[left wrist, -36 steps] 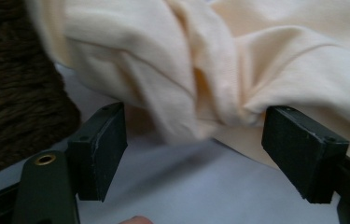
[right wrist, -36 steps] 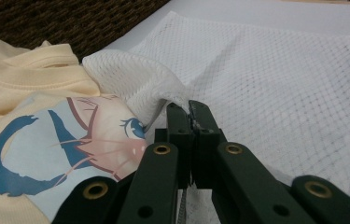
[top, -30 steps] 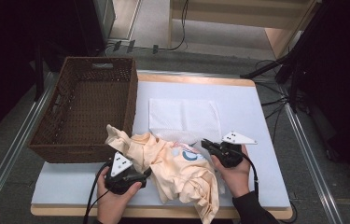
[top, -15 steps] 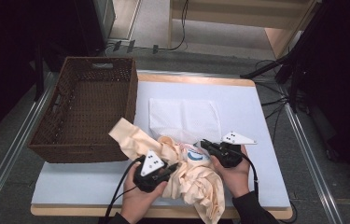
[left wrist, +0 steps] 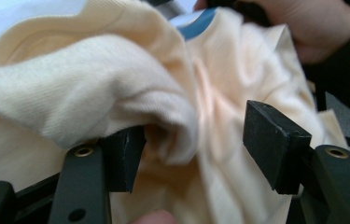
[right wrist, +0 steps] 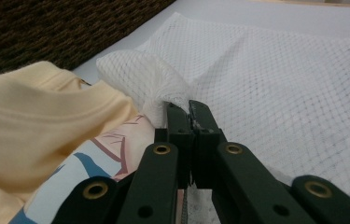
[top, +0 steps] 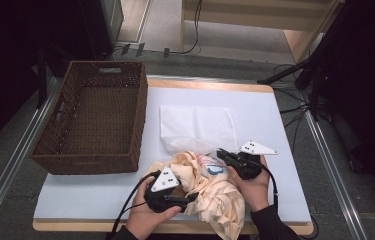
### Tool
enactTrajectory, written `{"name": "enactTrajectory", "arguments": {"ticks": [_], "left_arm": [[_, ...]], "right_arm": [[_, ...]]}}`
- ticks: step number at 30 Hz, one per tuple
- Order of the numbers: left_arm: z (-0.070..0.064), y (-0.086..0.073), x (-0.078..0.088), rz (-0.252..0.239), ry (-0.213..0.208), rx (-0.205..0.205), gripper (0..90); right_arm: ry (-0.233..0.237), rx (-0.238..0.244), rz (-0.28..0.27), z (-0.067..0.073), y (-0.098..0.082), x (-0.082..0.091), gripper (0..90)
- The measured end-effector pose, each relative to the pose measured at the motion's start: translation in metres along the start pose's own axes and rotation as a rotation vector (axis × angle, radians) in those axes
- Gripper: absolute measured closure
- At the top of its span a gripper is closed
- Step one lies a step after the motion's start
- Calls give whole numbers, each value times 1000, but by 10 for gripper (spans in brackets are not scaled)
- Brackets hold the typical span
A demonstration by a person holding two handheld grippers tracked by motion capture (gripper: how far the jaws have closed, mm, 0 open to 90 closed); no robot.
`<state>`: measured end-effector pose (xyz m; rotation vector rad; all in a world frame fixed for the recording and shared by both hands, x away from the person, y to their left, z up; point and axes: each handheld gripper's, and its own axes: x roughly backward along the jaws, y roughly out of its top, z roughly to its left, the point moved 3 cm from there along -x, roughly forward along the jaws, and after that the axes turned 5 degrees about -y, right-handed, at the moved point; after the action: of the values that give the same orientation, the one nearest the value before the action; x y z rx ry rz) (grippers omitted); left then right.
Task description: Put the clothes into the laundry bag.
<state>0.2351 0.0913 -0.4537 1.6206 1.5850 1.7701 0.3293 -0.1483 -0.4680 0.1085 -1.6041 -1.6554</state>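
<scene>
Cream garment (top: 210, 192) is bunching toward the white mesh bag (top: 197, 127); left gripper (left wrist: 191, 149), moved inward, has just reopened, jaws spread, while right gripper (right wrist: 189, 109) is pinching the bag's edge.

Basket (top: 95, 117) left of mesh bag (top: 197, 127)

Black left gripper (top: 187, 199) and right gripper (top: 223, 153): brass rivets, grey triangular plates, black cables; dark sleeves at six o'clock.

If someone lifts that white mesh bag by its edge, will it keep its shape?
Probably not. The white mesh bag bunches where the right gripper pinches its edge, so it likely droops. It lies flat and thin on the table, suggesting it is light.
</scene>
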Motion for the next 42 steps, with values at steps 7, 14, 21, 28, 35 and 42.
{"name": "enactTrajectory", "arguments": {"ticks": [7,14,21,28,35,42], "left_arm": [[19,-9,43,-137,127,53,441],[26,9,17,-120,140,51,325],[32,16,-21,-11,65,117,301],[31,16,-34,52,-32,140,623],[15,28,-34,38,-90,65,834],[0,35,-54,69,-171,24,824]], "right_arm": [[-1,-4,-6,1,1,0,893],[-1,6,-1,3,1,-2,893],[7,11,-1,4,1,0,892],[14,16,1,5,1,0,892],[14,19,-2,6,2,0,892],[14,31,-27,8,5,3,893]]}}
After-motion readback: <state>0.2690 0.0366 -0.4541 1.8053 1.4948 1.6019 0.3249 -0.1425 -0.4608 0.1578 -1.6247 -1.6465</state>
